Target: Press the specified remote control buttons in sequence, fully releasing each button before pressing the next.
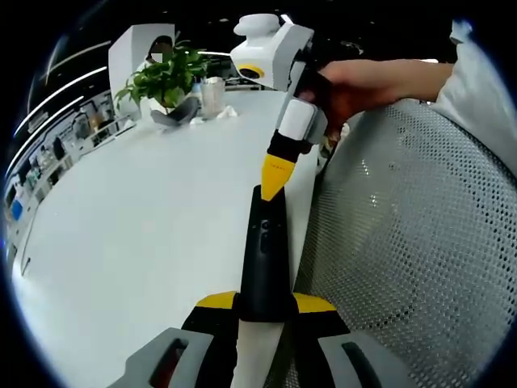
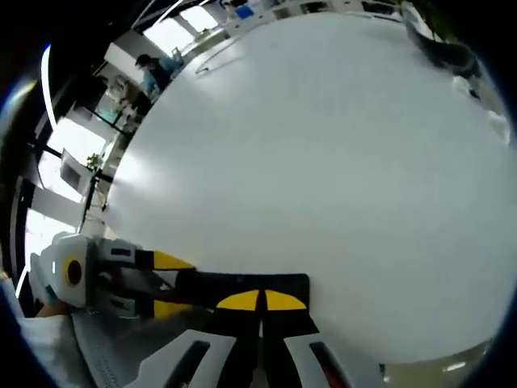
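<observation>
remote control's (image 1: 263, 259) near end hidden between left tongs (image 1: 265, 304), buttons too small to read

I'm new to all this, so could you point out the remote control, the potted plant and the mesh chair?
remote control (image 1: 263, 259), left gripper view, its black button face.
potted plant (image 1: 166, 77), left gripper view, its green leaves.
mesh chair (image 1: 412, 242), left gripper view, its grey mesh back.

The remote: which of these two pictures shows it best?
The left gripper view: the remote runs lengthwise up the frame with buttons visible, right gripper's tip on it. In the right gripper view the remote is a dark strip, partly hidden.
</observation>
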The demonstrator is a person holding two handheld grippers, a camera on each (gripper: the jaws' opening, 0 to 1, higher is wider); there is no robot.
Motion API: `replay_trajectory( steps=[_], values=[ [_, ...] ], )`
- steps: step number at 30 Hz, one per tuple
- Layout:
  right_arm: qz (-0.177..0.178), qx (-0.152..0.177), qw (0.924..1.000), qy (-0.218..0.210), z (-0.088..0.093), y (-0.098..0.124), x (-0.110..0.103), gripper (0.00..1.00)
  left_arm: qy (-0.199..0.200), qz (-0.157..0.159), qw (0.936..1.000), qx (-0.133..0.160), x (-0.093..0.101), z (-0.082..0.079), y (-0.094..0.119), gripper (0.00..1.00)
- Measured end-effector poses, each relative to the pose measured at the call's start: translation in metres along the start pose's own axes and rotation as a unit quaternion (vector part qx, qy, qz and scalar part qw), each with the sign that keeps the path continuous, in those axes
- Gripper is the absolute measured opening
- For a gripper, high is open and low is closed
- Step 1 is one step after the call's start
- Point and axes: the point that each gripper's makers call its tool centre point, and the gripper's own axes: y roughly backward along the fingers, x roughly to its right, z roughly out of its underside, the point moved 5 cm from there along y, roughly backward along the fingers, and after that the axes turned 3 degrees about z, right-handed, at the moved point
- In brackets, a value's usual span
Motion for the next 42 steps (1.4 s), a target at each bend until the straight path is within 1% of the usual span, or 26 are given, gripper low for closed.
replay_trajectory(
  steps=[6, 14, 17, 20, 24, 30, 33, 37, 40, 41, 42],
  values=[
    [0.007, 0.000, 0.9998, 0.019, 0.0006, -0.0005, -0.0013, 0.00, 0.001, -0.001, 1.0000, 0.000, 0.0000, 0.0000, -0.0003, 0.24],
    [0.008, -0.001, 0.9997, 0.021, -0.0003, -0.0009, -0.0017, 0.00, 0.006, -0.002, 1.0000, 0.001, -0.0010, -0.0006, 0.0001, 0.24],
    [0.009, -0.002, 0.9996, 0.028, -0.0006, -0.0014, -0.0029, 0.00, 0.030, -0.001, 0.9995, 0.008, -0.0029, -0.0015, -0.0006, 0.25],
    [0.012, -0.002, 0.9993, 0.034, -0.0006, -0.0017, -0.0041, 0.00, 0.023, -0.002, 0.9997, 0.008, -0.0028, -0.0009, -0.0002, 0.25],
    [0.010, -0.003, 0.9995, 0.030, -0.0010, -0.0019, -0.0036, 0.00, 0.009, -0.004, 0.9999, 0.006, -0.0023, -0.0002, -0.0003, 0.25],
    [0.014, -0.004, 0.9990, 0.042, -0.0008, -0.0018, -0.0055, 0.00, 0.009, -0.002, 0.9999, 0.008, -0.0027, -0.0001, 0.0005, 0.24],
    [0.010, -0.002, 0.9994, 0.032, -0.0012, -0.0018, -0.0034, 0.00, 0.014, 0.000, 0.9998, 0.010, -0.0033, 0.0003, 0.0004, 0.24],
    [0.007, -0.003, 0.9996, 0.027, -0.0012, -0.0005, -0.0042, 0.00, 0.009, -0.001, 0.9999, 0.010, -0.0025, -0.0001, 0.0005, 0.24],
    [0.013, -0.003, 0.9992, 0.039, -0.0010, -0.0003, -0.0062, 0.00, 0.004, -0.002, 0.9999, 0.009, -0.0021, -0.0004, 0.0004, 0.24],
    [0.017, -0.002, 0.9985, 0.052, -0.0011, -0.0004, -0.0069, 0.00, 0.004, -0.001, 0.9999, 0.010, -0.0022, -0.0003, 0.0002, 0.24],
    [0.017, 0.005, 0.9979, 0.062, -0.0024, -0.0004, -0.0084, 0.00, 0.005, 0.000, 0.9999, 0.010, -0.0021, -0.0005, 0.0003, 0.24]
  ],
)
